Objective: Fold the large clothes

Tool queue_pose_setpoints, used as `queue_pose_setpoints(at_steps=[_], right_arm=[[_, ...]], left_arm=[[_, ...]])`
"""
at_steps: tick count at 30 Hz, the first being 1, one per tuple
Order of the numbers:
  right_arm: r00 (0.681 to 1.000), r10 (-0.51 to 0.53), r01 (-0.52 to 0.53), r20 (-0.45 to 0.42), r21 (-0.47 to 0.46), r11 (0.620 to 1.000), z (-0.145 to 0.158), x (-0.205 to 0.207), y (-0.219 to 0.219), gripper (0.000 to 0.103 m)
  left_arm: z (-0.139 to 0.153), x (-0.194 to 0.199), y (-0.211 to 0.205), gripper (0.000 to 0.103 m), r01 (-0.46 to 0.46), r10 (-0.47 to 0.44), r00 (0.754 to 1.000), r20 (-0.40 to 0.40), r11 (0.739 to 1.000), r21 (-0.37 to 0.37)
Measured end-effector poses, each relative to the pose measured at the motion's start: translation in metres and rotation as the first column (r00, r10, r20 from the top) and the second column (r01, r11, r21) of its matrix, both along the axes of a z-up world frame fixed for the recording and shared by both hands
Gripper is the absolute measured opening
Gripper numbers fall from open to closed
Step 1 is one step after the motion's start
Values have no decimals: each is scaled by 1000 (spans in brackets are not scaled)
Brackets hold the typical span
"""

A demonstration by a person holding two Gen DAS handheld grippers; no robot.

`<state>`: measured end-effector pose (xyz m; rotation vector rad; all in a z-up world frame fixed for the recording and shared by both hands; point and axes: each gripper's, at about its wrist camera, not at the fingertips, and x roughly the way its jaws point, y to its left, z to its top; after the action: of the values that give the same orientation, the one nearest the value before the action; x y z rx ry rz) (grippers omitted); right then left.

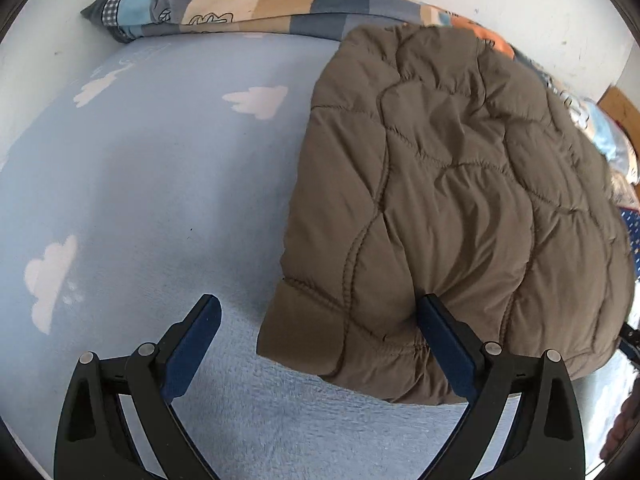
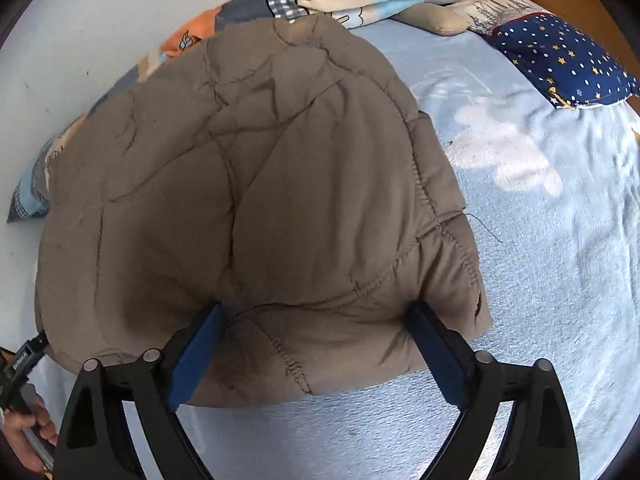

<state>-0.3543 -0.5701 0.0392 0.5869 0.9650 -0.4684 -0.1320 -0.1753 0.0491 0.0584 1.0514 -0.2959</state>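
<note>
A brown quilted jacket [image 1: 452,200] lies folded into a thick bundle on the light blue cloud-print bed sheet [image 1: 160,200]. It also shows in the right wrist view [image 2: 260,184]. My left gripper [image 1: 320,312] is open, its jaws wide apart. Its right finger presses against the jacket's near edge and its left finger is over bare sheet. My right gripper [image 2: 316,320] is open, with both fingers against the jacket's near edge and the padded hem bulging between them.
A patchwork quilt [image 1: 256,4] lies rolled along the white wall behind the jacket. A navy star-print pillow [image 2: 560,60] sits at the far right. The other gripper and a hand [image 2: 24,420] show at the lower left of the right wrist view.
</note>
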Motion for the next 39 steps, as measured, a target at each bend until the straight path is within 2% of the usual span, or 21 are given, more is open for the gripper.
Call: queue_pose_setpoints(at_steps=[2,5,8,9,12,14,16,21,23,27,30,34,39], right_arm=[[1000,-10,9,26,27,1000,11,-5,-5,97],[985,-41,39,166,15,999,51,-30,-19,96],[965,-102,97,241,32,995,67,-54,-43,96],[959,-129,116,254,68,991,65,-61,-52,96],[928,-246,167,278,280,945,37,-82,-79,96],[924,-279,183,262,339,923,23,-86,-90,96],[927,-284,189,246,347,919,18,-86,-95,96],[930,-271,153,248,407,900,-5,-78,-112,96],[935,-261,137,240,434,890,-20,-75,-116,96],[940,-233,88,248,484,871,-44,-62,-124,97],[940,-195,38,280,482,875,-47,-53,-130,101],[948,-83,-69,306,454,888,-45,-32,-129,103],[941,71,-214,330,421,881,-48,-4,-130,103]], left_arm=[[8,0,2,99,-10,10,1000,4,1000,-17],[35,-3,10,99,-9,13,998,60,998,-68],[57,-3,28,99,-20,36,992,121,991,-129],[58,-1,32,99,-30,46,992,117,990,-137],[52,9,46,99,-62,75,995,71,984,-169],[46,19,55,99,-74,83,996,40,979,-191],[44,27,60,99,-66,71,997,13,974,-215],[28,46,60,99,-5,-14,998,-63,960,-281],[17,55,61,99,-9,-27,994,-109,949,-315],[-4,77,63,97,-15,-93,968,-232,906,-423],[-8,90,58,92,18,-135,961,-240,900,-435],[-14,105,45,91,91,-215,944,-252,899,-428],[-36,124,25,91,171,-309,904,-296,895,-412]])
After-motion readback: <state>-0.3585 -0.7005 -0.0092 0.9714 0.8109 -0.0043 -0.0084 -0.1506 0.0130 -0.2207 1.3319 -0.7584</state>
